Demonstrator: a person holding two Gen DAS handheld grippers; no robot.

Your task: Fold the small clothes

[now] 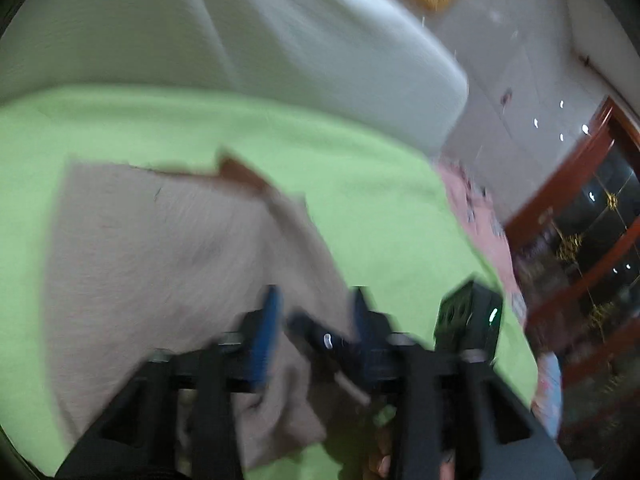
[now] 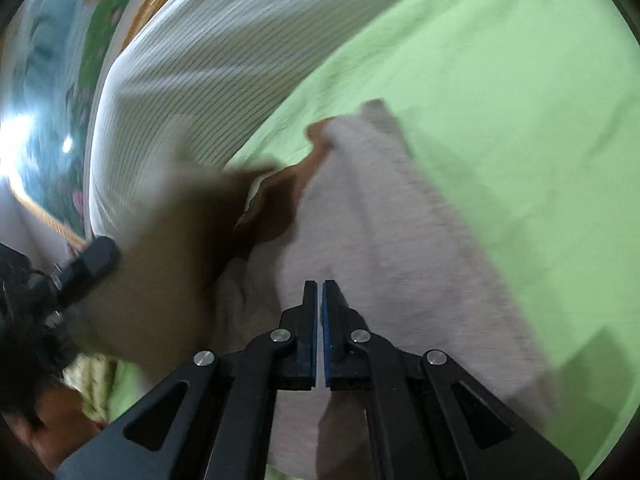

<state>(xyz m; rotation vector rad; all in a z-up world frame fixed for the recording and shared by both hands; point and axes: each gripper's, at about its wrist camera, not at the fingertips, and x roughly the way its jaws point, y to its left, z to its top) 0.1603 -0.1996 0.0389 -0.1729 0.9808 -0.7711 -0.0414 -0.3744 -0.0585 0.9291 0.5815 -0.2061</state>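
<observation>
The beige garment [image 2: 400, 264] is a soft, light knit with a brown inner lining at one edge; I judge it will sag and slide on itself, so it is best taken at a corner or hem edge. It lies partly folded on the green bed sheet [image 2: 520, 100], below a white ribbed cover [image 2: 192, 80]. The left claw [image 1: 316, 312] stands half open with nothing pinched, while the right claw [image 2: 320, 292] is closed over the cloth, and whether fabric sits between its pads cannot be told.
</observation>
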